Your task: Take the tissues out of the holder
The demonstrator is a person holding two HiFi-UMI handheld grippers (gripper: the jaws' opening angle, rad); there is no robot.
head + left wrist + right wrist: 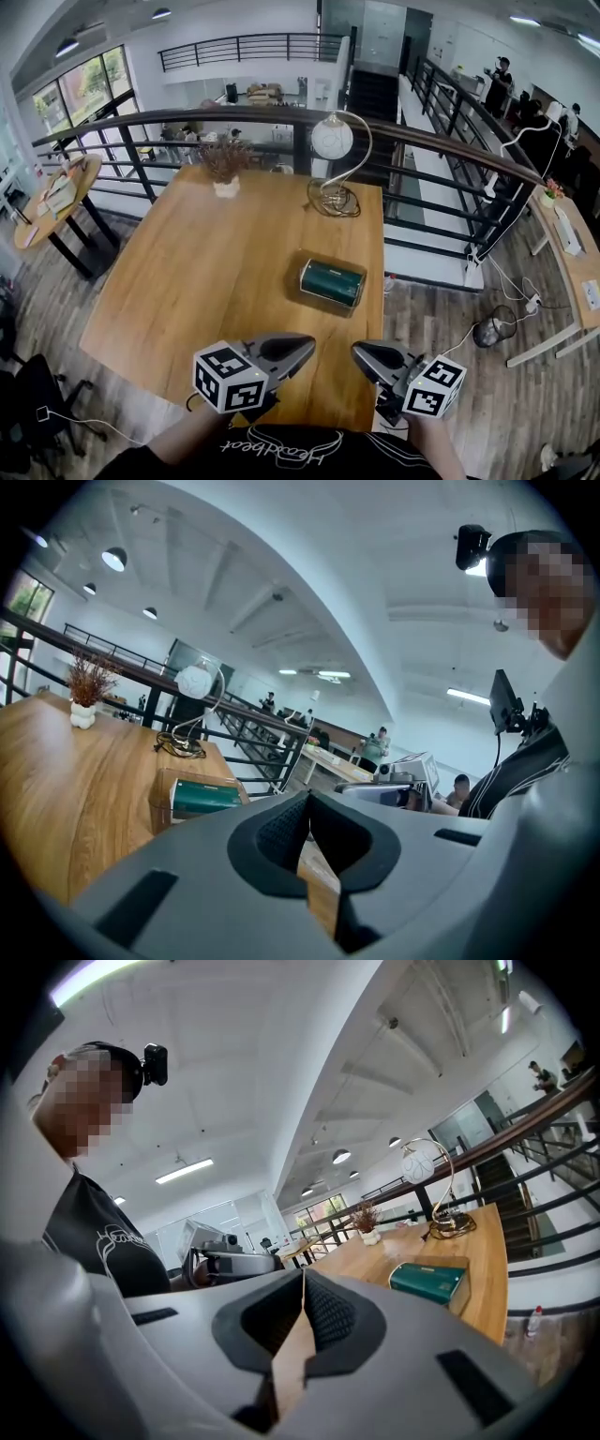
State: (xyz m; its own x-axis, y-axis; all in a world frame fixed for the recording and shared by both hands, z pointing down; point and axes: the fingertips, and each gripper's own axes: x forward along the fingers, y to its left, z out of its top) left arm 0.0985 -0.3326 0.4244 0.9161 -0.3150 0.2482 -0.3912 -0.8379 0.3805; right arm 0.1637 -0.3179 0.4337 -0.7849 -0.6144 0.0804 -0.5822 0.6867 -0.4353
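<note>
The left claw [298, 347] and right claw [364, 354] hung pressed together, empty, by the desk's [206, 272] near edge, apparently poised before reaching the tissue holder [331, 282].

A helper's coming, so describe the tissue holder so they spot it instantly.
Find the long wooden table by the railing. Toward its right edge, nearer than the globe lamp, lies the tissue holder. It is the only low, dark green box; lamp and potted plant stand at the far end.
</note>
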